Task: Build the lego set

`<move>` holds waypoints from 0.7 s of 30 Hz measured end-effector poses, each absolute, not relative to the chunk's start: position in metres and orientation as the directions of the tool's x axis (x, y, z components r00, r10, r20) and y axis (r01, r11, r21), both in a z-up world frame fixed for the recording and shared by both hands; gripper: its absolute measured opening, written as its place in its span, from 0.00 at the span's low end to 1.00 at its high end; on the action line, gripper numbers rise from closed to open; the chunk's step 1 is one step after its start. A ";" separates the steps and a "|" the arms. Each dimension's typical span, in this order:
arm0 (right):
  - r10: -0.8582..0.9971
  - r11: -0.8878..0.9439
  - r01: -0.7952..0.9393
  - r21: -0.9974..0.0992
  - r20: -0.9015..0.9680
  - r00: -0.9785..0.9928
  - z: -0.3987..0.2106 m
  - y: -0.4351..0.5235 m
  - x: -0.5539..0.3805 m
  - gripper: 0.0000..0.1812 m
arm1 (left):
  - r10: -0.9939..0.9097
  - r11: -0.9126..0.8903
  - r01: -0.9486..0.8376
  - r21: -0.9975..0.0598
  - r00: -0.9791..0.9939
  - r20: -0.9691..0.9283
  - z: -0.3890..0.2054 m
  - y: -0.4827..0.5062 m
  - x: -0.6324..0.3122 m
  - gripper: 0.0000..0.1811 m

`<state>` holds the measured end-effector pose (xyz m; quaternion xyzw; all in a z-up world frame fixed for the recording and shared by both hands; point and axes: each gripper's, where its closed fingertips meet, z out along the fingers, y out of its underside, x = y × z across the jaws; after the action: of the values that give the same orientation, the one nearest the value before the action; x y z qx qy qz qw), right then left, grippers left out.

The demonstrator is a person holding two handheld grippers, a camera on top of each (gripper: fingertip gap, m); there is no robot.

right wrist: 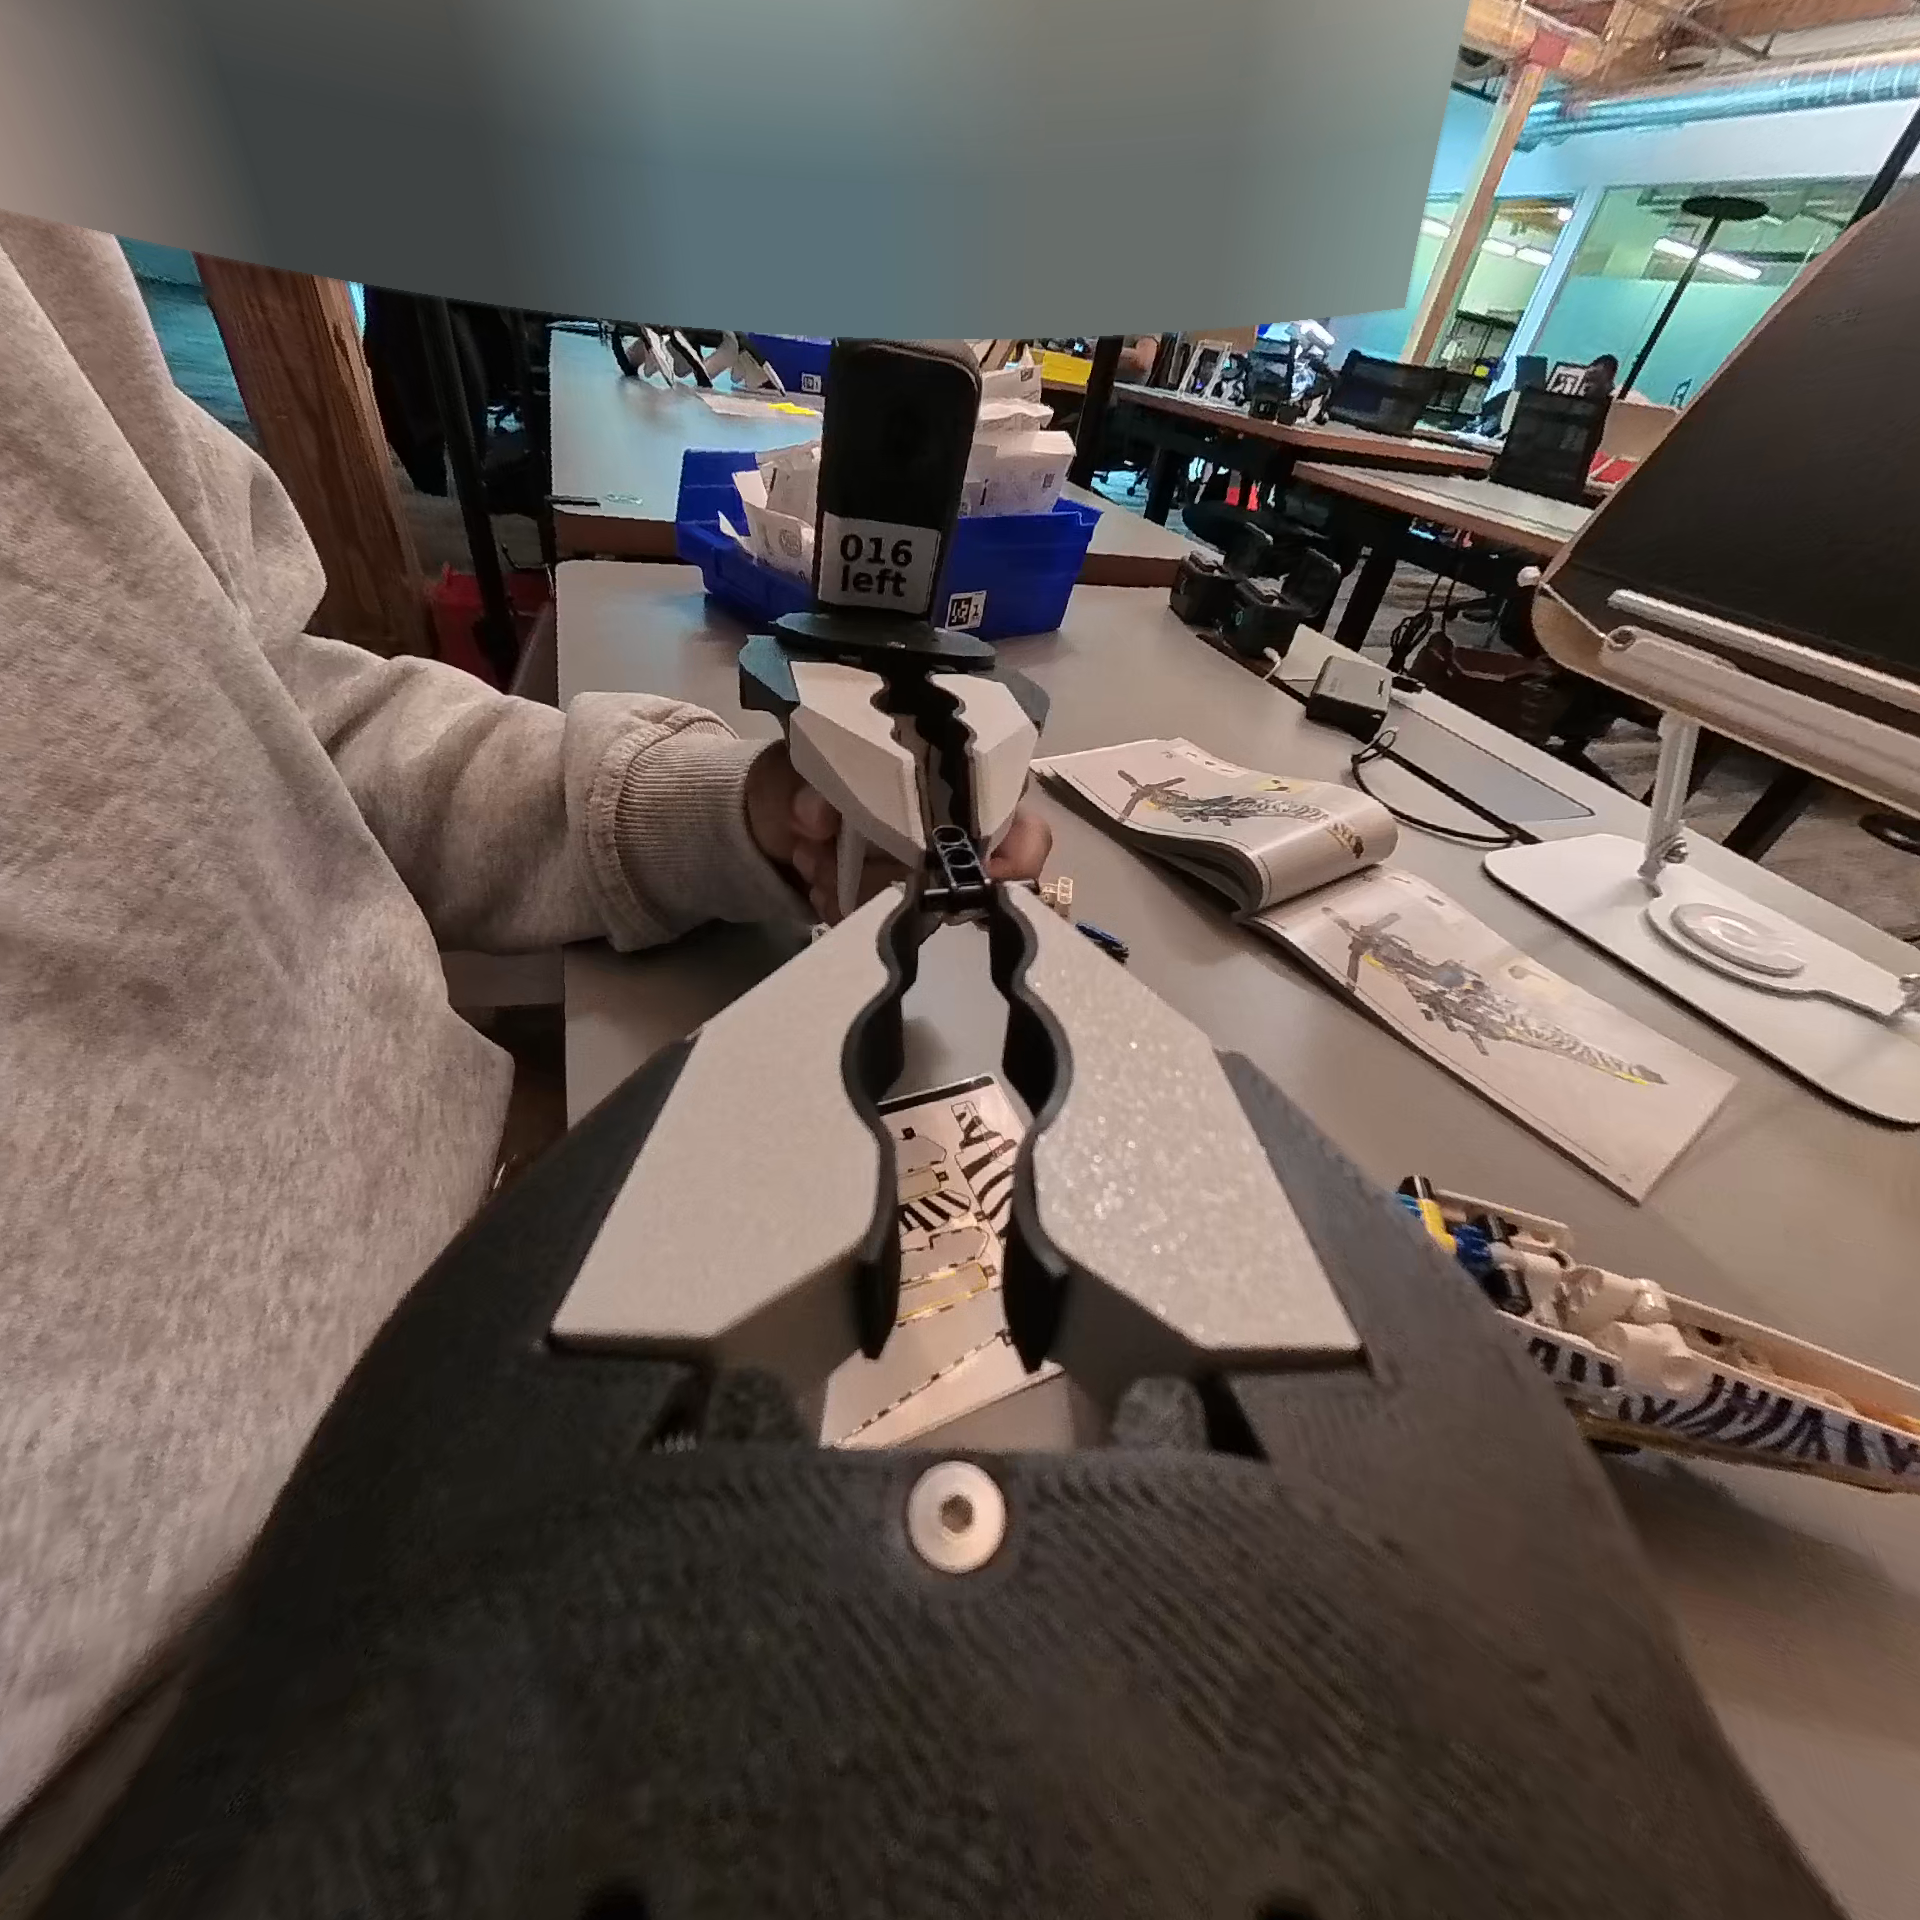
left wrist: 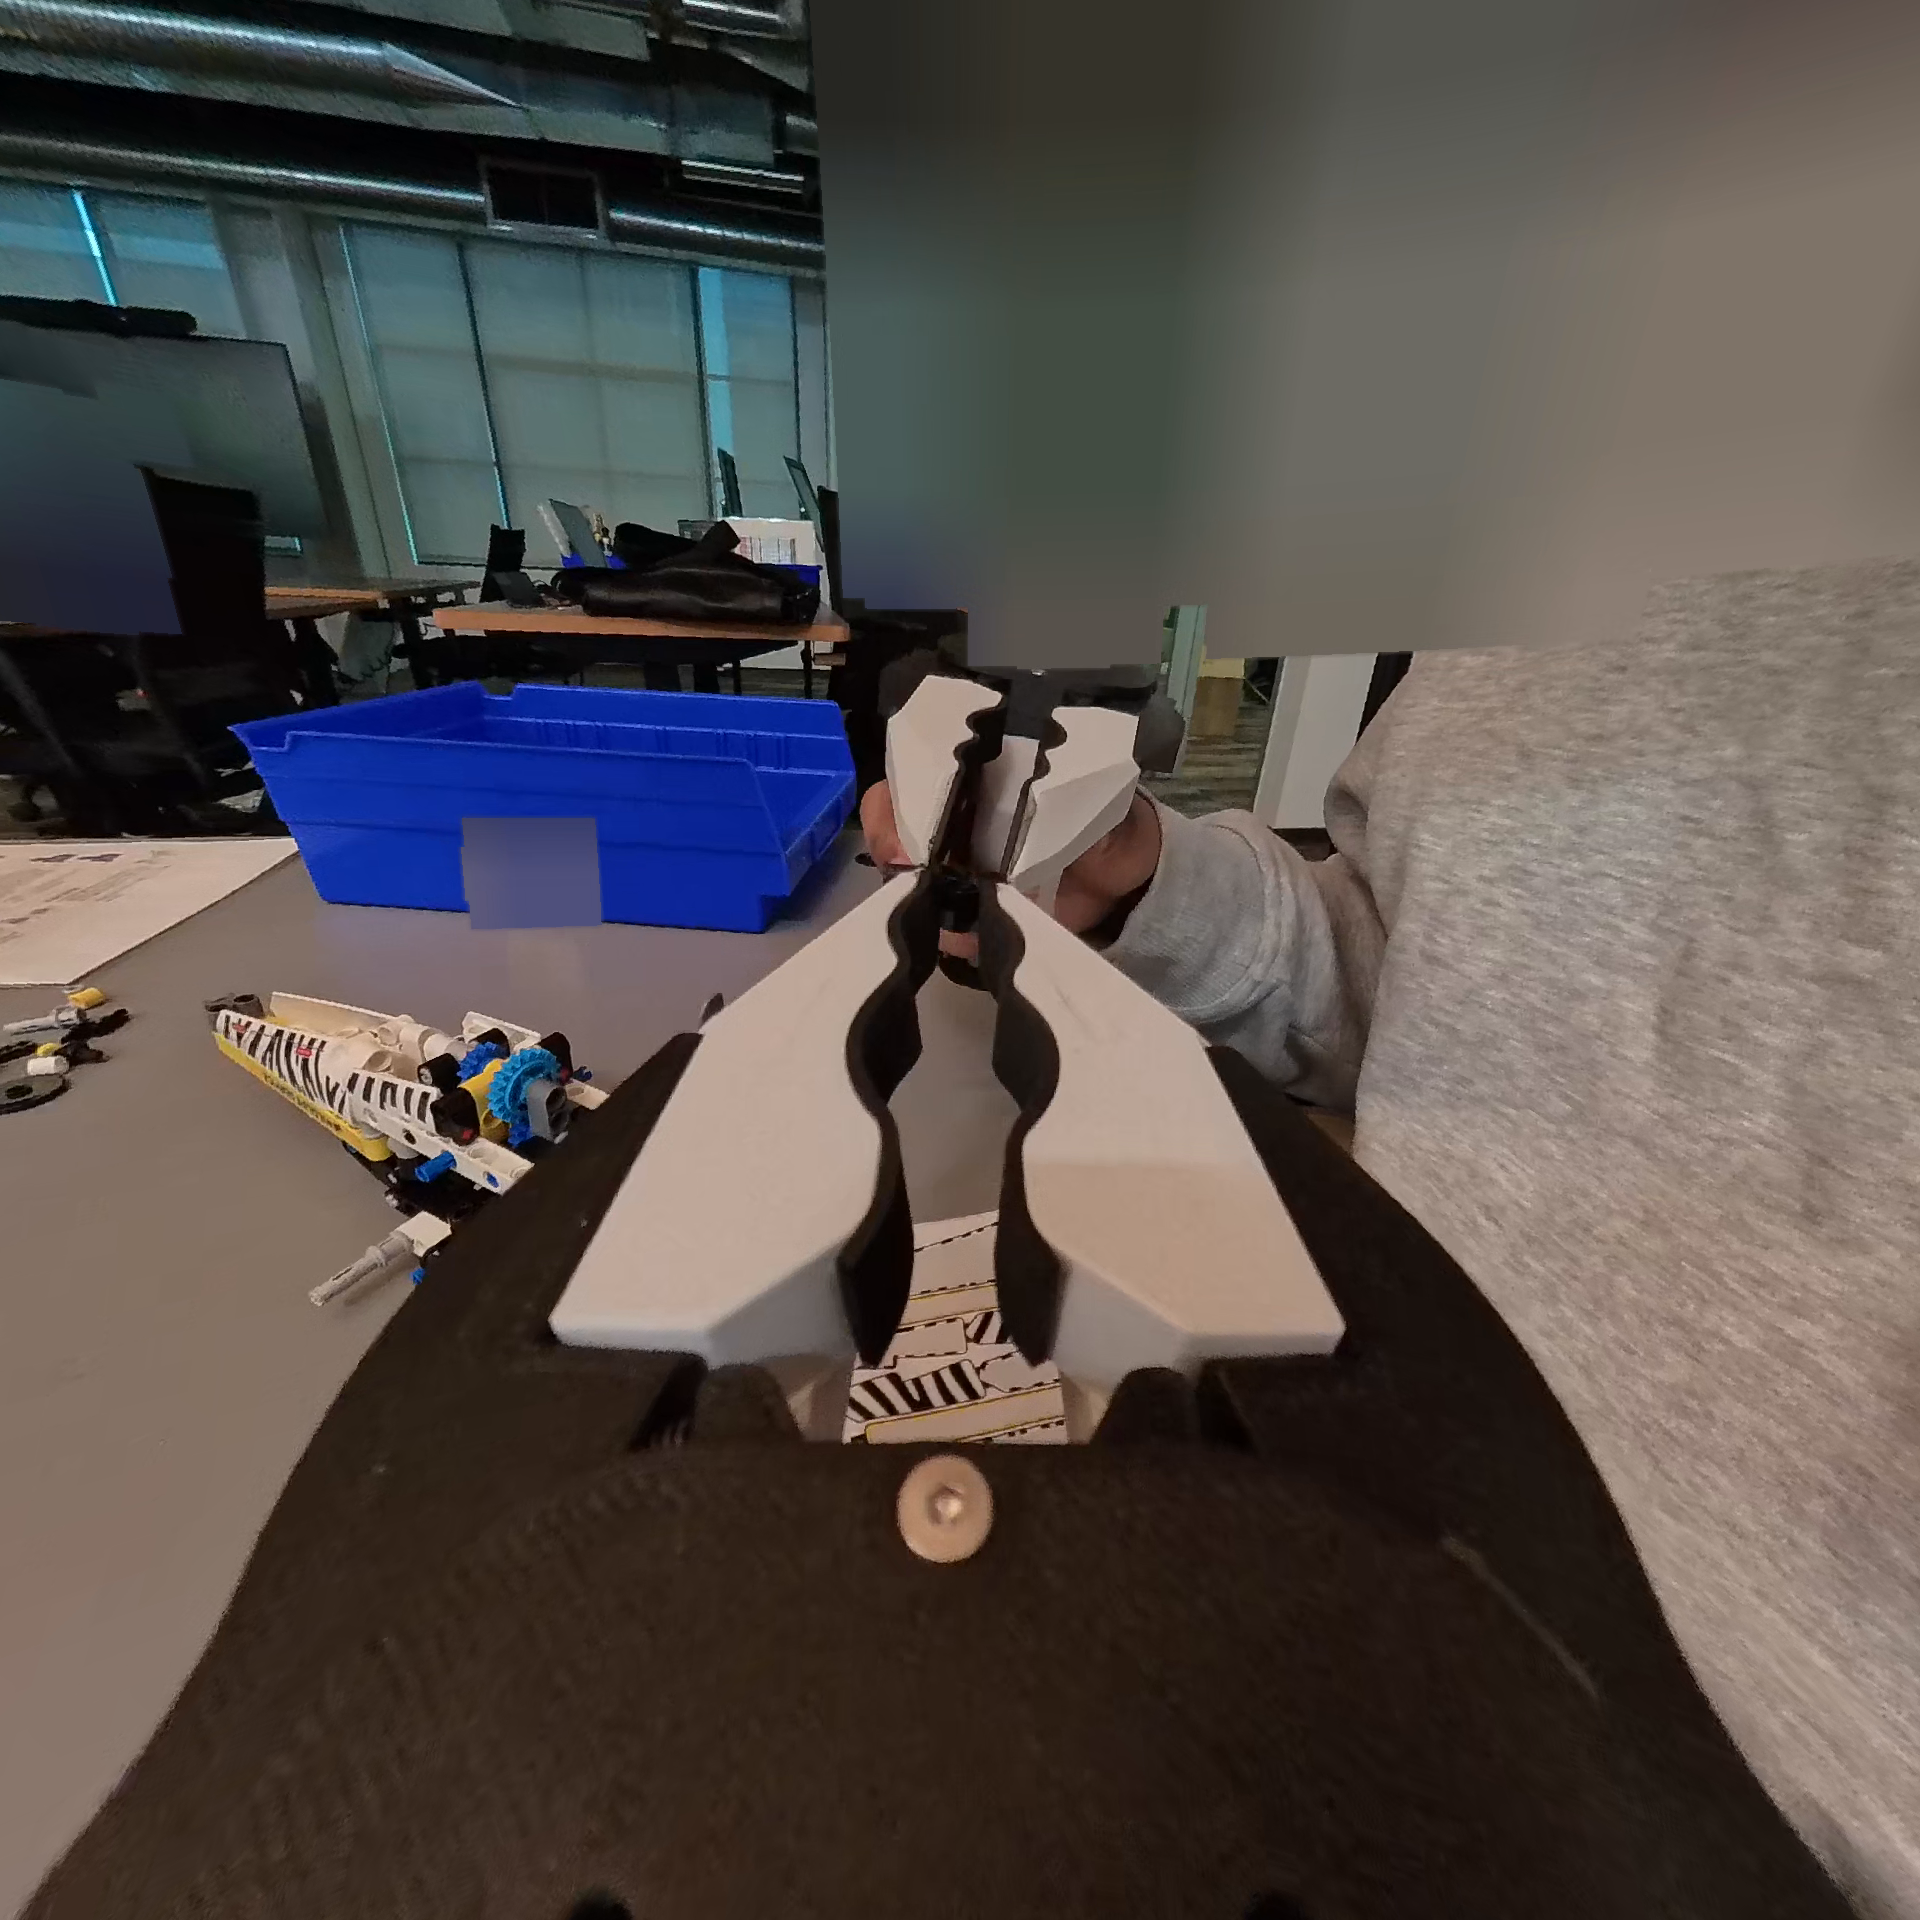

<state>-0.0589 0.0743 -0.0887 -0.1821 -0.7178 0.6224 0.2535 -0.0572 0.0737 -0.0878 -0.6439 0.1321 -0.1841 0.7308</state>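
My left gripper (left wrist: 951, 885) and my right gripper (right wrist: 956, 902) meet tip to tip above the grey table (left wrist: 156, 1403). Between them is a small black lego part (right wrist: 956, 854) with round holes; it also shows in the left wrist view (left wrist: 956, 909). Both grippers look shut on it from opposite ends. The right gripper (left wrist: 985, 831) faces me in the left wrist view, and the left gripper (right wrist: 940, 821) faces me in the right wrist view. The part-built model (left wrist: 395, 1081) with zebra stripes, yellow trim and blue gears lies on the table, also in the right wrist view (right wrist: 1662, 1351).
A striped sticker sheet (left wrist: 956, 1371) lies under the grippers. A blue bin (left wrist: 540, 790) stands behind the model. Loose small parts (left wrist: 52, 1039) lie at the left. An open instruction booklet (right wrist: 1351, 904) and a monitor stand (right wrist: 1714, 935) are to the right. A grey sleeve (right wrist: 312, 779) is close. Both grippers' tips are close together, under 4 cm apart. The part-built model (left wrist: 395, 1081) is about equally far from each gripper, around 20 cm. It is also in sight in the right wrist view (right wrist: 1532, 1260).
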 end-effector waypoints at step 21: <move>0.571 0.147 -0.071 -0.987 0.144 -0.808 -0.081 0.074 -0.055 0.05 | -0.461 0.086 0.119 -0.989 0.885 0.066 -0.089 0.075 -0.052 0.02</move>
<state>-0.0546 0.0742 -0.0808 -0.1752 -0.7131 0.6290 0.2554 -0.0517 0.0751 -0.0890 -0.6455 0.1325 -0.2001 0.7250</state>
